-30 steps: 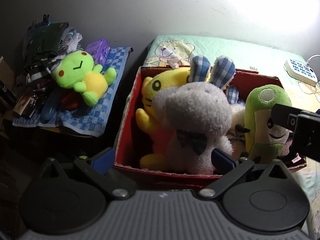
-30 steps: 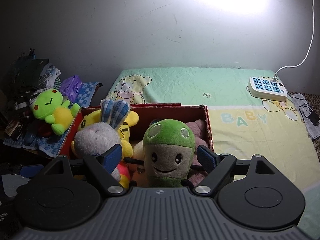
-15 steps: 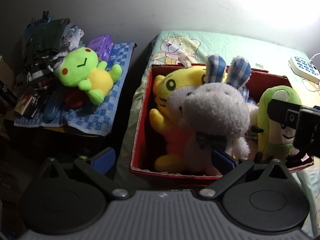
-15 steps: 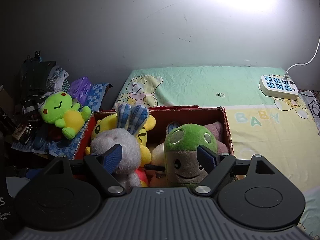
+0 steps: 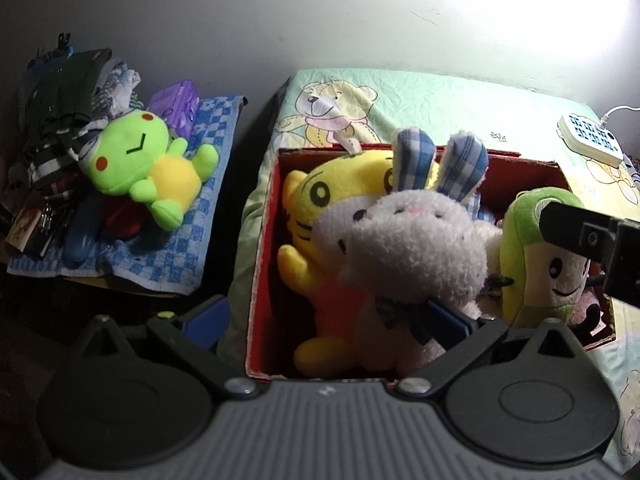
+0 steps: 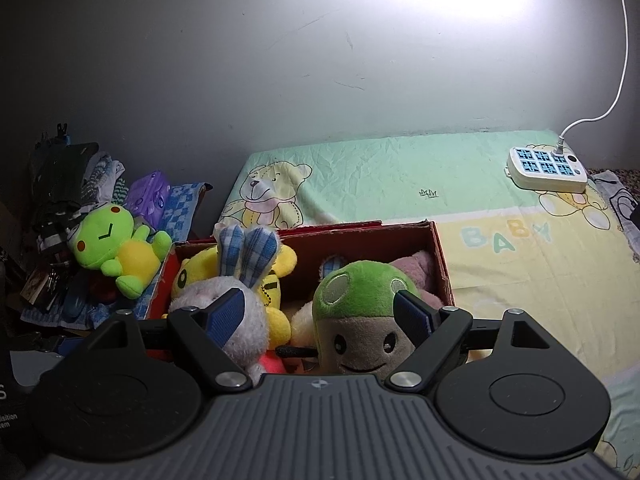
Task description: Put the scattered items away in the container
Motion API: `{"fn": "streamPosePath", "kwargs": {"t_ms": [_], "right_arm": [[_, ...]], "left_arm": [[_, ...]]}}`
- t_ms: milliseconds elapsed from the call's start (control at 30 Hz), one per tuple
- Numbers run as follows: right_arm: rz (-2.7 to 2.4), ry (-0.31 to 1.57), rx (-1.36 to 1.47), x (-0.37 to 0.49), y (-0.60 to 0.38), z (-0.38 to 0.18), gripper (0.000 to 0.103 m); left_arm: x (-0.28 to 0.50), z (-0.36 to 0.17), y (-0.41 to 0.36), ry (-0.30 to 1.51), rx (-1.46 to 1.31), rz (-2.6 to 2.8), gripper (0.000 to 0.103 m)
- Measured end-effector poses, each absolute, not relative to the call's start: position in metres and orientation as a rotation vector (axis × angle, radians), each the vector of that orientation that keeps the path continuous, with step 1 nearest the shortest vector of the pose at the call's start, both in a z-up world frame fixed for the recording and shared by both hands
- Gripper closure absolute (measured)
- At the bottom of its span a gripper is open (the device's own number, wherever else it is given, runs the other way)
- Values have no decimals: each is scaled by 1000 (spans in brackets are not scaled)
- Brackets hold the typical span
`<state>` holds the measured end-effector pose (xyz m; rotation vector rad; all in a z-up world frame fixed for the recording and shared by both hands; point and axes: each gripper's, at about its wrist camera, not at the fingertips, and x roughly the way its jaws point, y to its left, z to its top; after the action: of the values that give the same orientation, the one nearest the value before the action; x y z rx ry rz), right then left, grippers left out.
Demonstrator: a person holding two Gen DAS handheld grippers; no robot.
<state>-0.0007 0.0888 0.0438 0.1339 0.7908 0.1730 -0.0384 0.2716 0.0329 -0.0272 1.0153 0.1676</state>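
My left hand-held gripper hangs spread wide and empty at the near left corner of the red box. My right hand-held gripper is likewise open, holding nothing, just above the toys already inside. The green frog plush lies ahead and to my left on the checked cloth. It looks light, soft and squashy; I'd pinch the plump yellow belly, not a floppy limb.

We see the red box ahead of our fingers, holding a grey rabbit, yellow tiger and green plush; a green frog lies outside, left.
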Motion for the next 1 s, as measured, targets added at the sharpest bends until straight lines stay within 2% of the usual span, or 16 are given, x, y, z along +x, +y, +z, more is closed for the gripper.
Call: {"fn": "streamPosePath", "kwargs": {"t_ms": [1000], "right_arm": [[201,799,182,6,83,37,20]], "left_arm": [[-36,28,271,961,-62,142,0]]}}
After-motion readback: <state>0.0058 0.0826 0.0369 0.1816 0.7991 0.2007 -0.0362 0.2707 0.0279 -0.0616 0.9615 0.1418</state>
